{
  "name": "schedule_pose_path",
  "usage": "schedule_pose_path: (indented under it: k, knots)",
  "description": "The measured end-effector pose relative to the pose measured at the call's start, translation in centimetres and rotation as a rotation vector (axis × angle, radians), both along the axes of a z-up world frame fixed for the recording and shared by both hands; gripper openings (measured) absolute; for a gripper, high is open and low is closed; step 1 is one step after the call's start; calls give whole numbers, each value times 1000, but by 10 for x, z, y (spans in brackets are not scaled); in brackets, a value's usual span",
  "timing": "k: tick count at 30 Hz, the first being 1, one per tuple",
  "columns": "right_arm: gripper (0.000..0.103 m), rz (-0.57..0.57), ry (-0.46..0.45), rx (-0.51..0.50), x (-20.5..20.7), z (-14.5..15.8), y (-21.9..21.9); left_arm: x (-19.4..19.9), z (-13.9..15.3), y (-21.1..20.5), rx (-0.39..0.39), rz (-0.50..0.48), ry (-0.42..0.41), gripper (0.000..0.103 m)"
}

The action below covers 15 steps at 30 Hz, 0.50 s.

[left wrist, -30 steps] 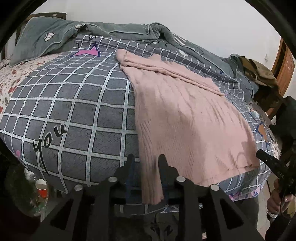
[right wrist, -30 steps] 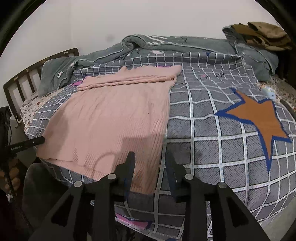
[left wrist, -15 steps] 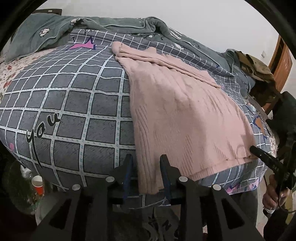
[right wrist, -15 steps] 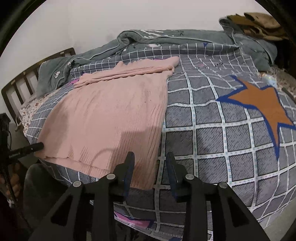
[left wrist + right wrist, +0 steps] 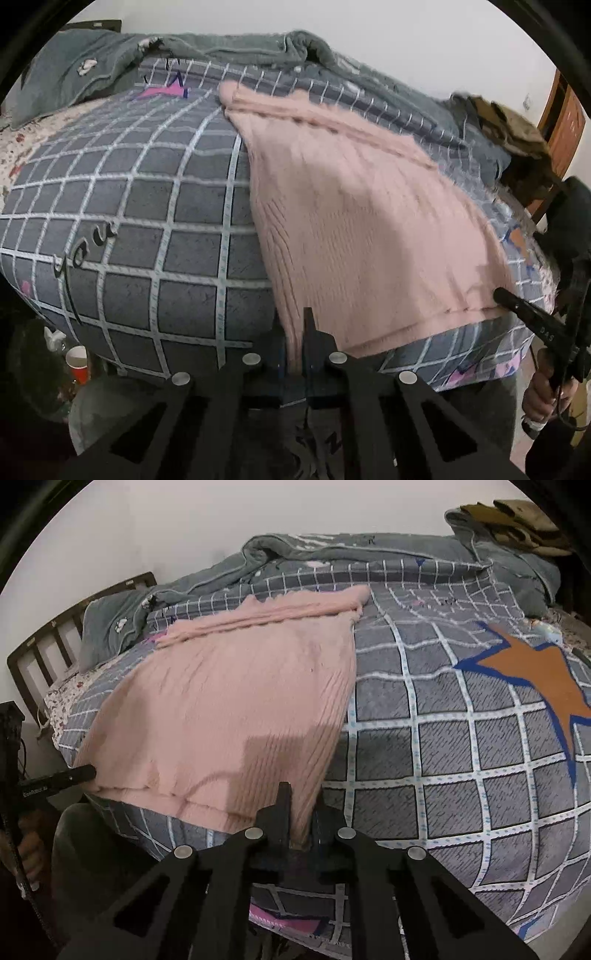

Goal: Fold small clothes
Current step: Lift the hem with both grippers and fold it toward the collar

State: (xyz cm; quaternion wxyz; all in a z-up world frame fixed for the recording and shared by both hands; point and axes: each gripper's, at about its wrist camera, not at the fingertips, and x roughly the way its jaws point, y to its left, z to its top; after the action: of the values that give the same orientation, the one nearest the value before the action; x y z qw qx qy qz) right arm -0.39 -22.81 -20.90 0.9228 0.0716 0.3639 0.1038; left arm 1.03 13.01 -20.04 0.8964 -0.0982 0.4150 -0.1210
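left wrist view: the left gripper [image 5: 295, 341] has its fingers [image 5: 309, 334] clamped on the near left corner of the pink sweater [image 5: 362, 236], the knit pinched tight between them at the hem. the sweater lies flat on the bed [image 5: 147, 229], its hem at the near edge and its folded top toward the far side. the checked cover carries the word "you" in dark script [image 5: 83, 254] and a pink star [image 5: 162, 90] further back. a grey blanket [image 5: 207, 48] is bunched along the far side, with olive clothes [image 5: 513, 125] at the right end. a red cup [image 5: 78, 363] stands low at the left, below the bed. at the right edge the right gripper [image 5: 517, 306] reaches the sweater's other corner, a hand [image 5: 543, 387] on its handle; small letters on its finger are too blurred to read.

right wrist view: the right gripper [image 5: 301, 814] is closing, and its fingers [image 5: 282, 812] already pinch the sweater's [image 5: 236, 709] near right corner at the hem. an orange star edged in blue [image 5: 535, 683] marks the cover to the right. the grey blanket [image 5: 332, 550] and olive clothes [image 5: 517, 517] sit at the far side, a dark headboard [image 5: 55, 635] at the left. the left gripper [image 5: 79, 775] touches the far corner of the hem; pale lettering on it cannot be made out.
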Motion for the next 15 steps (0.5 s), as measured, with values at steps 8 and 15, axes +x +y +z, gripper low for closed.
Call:
schedule_pose_path:
  k: [8,15]
  knots:
    - [8,-1,-89,139,-9,45,-13,3,46,18,-120,39,-65,7]
    - [7,-12,-130,205,14,93,-19,27,96,20,-140,68,-125,7]
